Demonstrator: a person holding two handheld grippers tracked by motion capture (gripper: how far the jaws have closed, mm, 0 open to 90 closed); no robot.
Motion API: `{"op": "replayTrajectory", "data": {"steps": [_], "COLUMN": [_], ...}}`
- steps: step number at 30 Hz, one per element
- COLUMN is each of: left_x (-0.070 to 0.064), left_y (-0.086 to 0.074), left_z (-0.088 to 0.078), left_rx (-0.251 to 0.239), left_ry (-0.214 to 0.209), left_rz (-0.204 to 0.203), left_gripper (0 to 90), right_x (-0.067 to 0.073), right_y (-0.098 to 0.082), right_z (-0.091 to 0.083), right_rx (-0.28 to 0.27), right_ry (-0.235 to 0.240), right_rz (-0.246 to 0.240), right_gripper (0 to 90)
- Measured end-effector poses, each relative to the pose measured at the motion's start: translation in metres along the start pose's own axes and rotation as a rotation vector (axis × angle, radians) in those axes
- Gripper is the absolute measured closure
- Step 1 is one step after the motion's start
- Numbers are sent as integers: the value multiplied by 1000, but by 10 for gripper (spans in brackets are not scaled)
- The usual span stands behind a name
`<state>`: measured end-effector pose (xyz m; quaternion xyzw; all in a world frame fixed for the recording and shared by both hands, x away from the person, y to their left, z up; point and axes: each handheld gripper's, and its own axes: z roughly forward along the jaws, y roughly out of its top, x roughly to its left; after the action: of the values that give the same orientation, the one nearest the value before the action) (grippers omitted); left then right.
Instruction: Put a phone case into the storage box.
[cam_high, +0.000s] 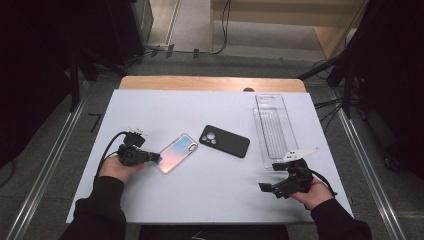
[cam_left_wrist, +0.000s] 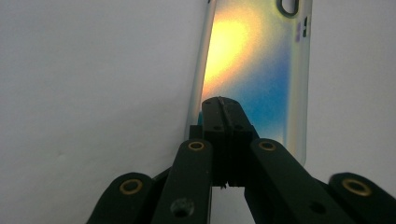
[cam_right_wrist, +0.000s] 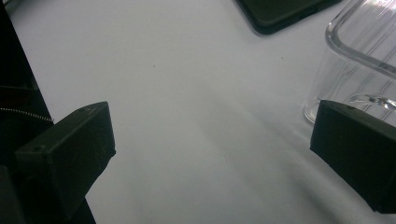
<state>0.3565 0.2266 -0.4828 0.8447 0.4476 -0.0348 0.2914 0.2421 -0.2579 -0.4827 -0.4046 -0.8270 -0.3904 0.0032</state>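
Note:
An iridescent phone case (cam_high: 176, 153) lies flat on the white table, left of centre. My left gripper (cam_high: 156, 157) points at its near end with both jaws pressed together. In the left gripper view the shut tips (cam_left_wrist: 225, 105) sit over the case's (cam_left_wrist: 252, 60) near edge; I cannot tell whether they touch it. A black phone case (cam_high: 225, 141) lies camera side up near the middle. My right gripper (cam_high: 272, 176) rests at the front right, jaws wide apart (cam_right_wrist: 212, 149) over bare table, nothing between them.
A long clear plastic tray (cam_high: 274, 127) lies lengthwise at the right, its near end (cam_right_wrist: 359, 51) just beyond my right gripper. The black case's corner (cam_right_wrist: 280, 11) lies farther off. The white table surface (cam_high: 200, 200) drops away at front and sides.

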Motion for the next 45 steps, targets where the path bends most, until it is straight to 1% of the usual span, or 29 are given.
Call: {"op": "replayTrajectory", "data": {"steps": [5,6,7,8,9,11,12,13,14,15,16,17,18,19,20,21,22,23,25,27,28,32,35,36,39,40,42,44,45], "left_x": [2,2,2,2,2,0,-3,-3,-6,-8,-8,-13,-13,-15,-19,-19,-21,-23,-29,-33,-33,-44,-50,-53,-55,-57,-58,-60,-61], "left_y": [-3,-3,-3,-3,-4,-4,-5,-5,-4,-5,-5,-6,-6,-7,-9,-9,-11,-13,-18,-21,-21,-27,-33,-37,-40,-43,-44,-46,-47], "left_z": [-2,-2,-2,-3,-4,-6,-10,-10,-14,-16,-16,-19,-19,-21,-24,-24,-25,-27,-30,-31,-31,-33,-33,-32,-32,-32,-31,-30,-28], "left_rx": [-1,-14,-14,-26,-27,-46,-68,-68,-87,-97,-97,-114,-114,-127,-151,-151,-163,-179,-215,-229,-229,-243,-250,-262,-259,-262,-260,-261,-262], "left_ry": [-3,-12,-12,-27,-33,-39,-58,-58,-86,-99,-99,-128,-128,-143,-167,-167,-179,-191,-217,-226,-226,-233,-235,-242,-246,-233,-227,-231,-240], "left_rz": [-2,0,0,-7,3,19,17,17,20,24,24,27,27,30,39,39,48,51,64,82,82,131,153,143,140,148,155,164,158], "left_gripper": [898,884,814,814,757,701,668,640,631,619,586,581,562,562,506,495,495,449,419,405,403,374,333,332,326,314,314,310,293], "right_x": [0,0,0,0,0,0,-1,-1,-1,-1,-1,-1,-1,-1,-1,-1,-1,-1,-1,0,0,0,0,0,0,0,0,0,0], "right_y": [0,0,0,0,0,0,0,0,0,0,0,0,0,0,0,0,0,0,0,0,0,0,0,0,0,0,0,0,0], "right_z": [0,0,0,0,0,0,0,0,0,0,0,0,0,0,0,0,0,0,0,0,0,0,0,0,0,0,0,0,0], "right_rx": [0,0,0,0,-1,-2,-4,-4,-4,-3,-3,-2,-2,-2,-2,-2,-2,-3,-4,-6,-6,-11,-19,-20,-23,-23,-23,-24,-24], "right_ry": [1,1,1,1,1,-1,0,0,0,0,0,-1,-1,-1,-2,-2,-2,-3,-3,-4,-4,-7,-7,-7,-5,-5,-6,-6,-6], "right_rz": [1,1,1,1,2,4,5,5,7,4,4,4,4,3,4,4,4,5,4,3,3,4,6,6,5,5,6,8,9], "right_gripper": [0,0,0,0,0,0,0,0,0,0,0,0,0,0,0,0,0,0,0,0,0,0,0,0,0,0,0,0,0]}}
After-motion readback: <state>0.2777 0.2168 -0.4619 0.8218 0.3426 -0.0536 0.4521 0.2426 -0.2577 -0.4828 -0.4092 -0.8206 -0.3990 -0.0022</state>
